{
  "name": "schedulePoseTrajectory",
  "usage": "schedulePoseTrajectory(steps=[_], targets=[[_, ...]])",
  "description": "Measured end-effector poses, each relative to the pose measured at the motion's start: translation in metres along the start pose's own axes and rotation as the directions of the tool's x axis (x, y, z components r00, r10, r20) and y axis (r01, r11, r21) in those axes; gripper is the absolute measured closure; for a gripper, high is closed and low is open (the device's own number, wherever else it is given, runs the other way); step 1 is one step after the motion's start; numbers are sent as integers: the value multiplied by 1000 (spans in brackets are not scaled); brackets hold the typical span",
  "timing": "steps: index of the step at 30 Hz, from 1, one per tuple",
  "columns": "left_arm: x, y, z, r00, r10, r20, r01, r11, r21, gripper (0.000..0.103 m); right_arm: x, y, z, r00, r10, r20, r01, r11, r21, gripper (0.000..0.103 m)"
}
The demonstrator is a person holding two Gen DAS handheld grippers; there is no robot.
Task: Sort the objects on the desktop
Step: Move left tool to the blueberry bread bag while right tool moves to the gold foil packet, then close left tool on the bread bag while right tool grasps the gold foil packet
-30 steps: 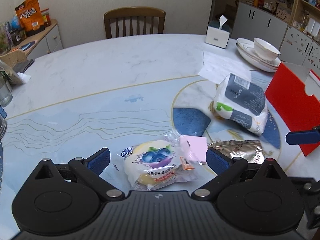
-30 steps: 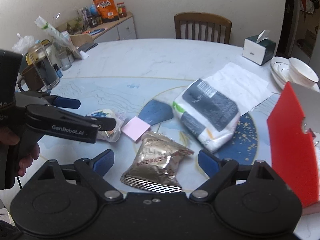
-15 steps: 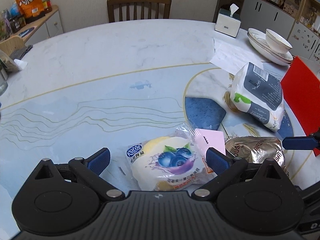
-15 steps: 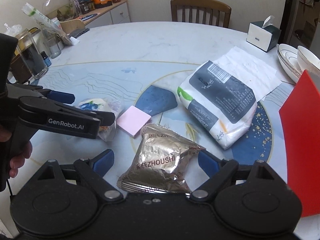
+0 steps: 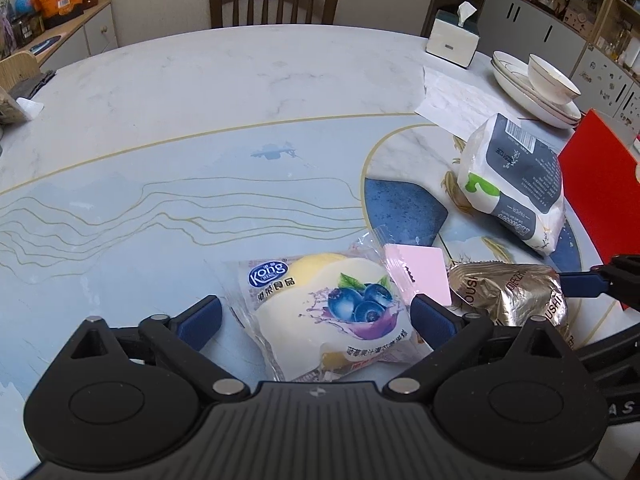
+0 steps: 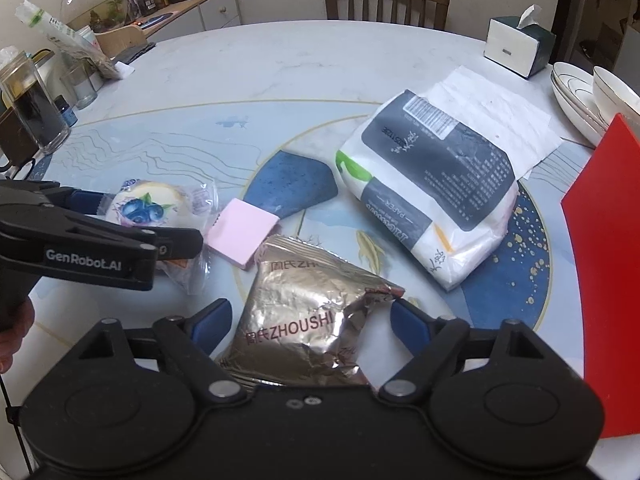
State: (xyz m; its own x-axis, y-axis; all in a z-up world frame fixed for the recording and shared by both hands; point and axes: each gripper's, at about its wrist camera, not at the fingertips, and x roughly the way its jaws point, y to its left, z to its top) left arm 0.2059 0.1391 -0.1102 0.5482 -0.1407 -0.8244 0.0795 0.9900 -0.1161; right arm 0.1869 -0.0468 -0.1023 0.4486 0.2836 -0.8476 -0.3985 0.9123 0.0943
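A blueberry bread packet [image 5: 332, 304] lies on the table between the open fingers of my left gripper [image 5: 316, 316]; it also shows in the right wrist view [image 6: 156, 208]. A pink sticky-note pad [image 5: 420, 270] lies just right of it, also in the right wrist view [image 6: 244, 230]. A gold foil snack bag [image 6: 308, 316] lies between the open fingers of my right gripper [image 6: 308, 322]; it shows in the left wrist view too [image 5: 508, 292]. A white and grey tissue pack [image 6: 432, 184] lies further right.
A red box [image 6: 604, 272] stands at the right edge. White paper [image 6: 496, 116], a tissue box [image 6: 516, 46], and stacked plates with a bowl [image 5: 540, 88] sit at the back right. Glass jars [image 6: 32, 108] stand at the left. A chair [image 5: 274, 2] is behind the table.
Both grippers have moved forward and down, so the bread packet and the foil bag now lie between their open fingers.
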Motion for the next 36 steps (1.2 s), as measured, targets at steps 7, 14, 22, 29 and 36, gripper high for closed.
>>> schedulePoseTrajectory(steps=[7,14,22,29,36], targets=[[-3,-2,0,1000,-30,-2,30,999,-17,24,2,-3,0,1000,30,-9,-30,999,10,32],[-6,0,-3,999,-39,-4,39,998,-56,30,-1,-7,-1,999,47,0,-47,999,15,44],[-15,4,-6,998,-59,3,59,991,-117,35,-9,-12,-3,998,59,6,-59,998,18,50],[-30,1,-10,996,-89,25,92,985,-146,36,-23,-20,-6,997,70,25,-71,997,25,51],[-46,-12,-15,992,-121,41,126,980,-156,36,-49,-34,-8,995,87,56,-88,996,23,51]])
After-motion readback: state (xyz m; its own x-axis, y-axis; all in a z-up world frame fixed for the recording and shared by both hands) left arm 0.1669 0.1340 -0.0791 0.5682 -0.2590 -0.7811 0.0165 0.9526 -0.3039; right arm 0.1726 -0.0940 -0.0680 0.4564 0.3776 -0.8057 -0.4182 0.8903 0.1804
